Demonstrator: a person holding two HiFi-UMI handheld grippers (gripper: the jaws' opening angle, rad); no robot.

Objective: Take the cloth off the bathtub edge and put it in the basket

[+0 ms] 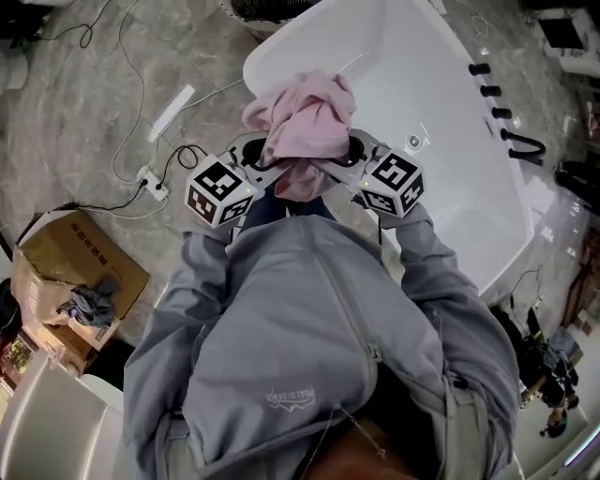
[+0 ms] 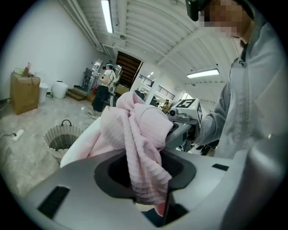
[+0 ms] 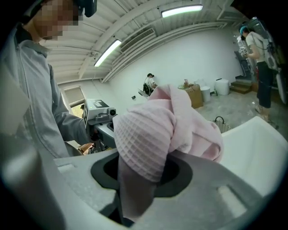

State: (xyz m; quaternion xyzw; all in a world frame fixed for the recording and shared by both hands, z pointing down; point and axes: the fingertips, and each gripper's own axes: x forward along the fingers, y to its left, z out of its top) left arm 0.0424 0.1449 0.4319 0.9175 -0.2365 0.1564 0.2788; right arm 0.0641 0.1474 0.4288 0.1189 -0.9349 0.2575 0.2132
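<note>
A pink waffle-weave cloth (image 1: 305, 127) is bunched up in the air over the near end of the white bathtub (image 1: 422, 122). My left gripper (image 1: 255, 159) pinches it from the left and my right gripper (image 1: 352, 157) from the right, the two facing each other. In the left gripper view the cloth (image 2: 135, 134) drapes into the jaws of the left gripper (image 2: 146, 184) and hides them. The right gripper view shows the same cloth (image 3: 153, 134) clamped in the right gripper (image 3: 135, 182). The woven basket (image 2: 63, 139) stands on the floor past the tub's end (image 1: 262, 9).
A cardboard box (image 1: 80, 272) with grey rags sits on the floor at the left. A power strip (image 1: 150, 178) and cables lie on the marble floor. Black taps (image 1: 520, 141) line the tub's right rim. A person (image 2: 105, 90) stands in the background.
</note>
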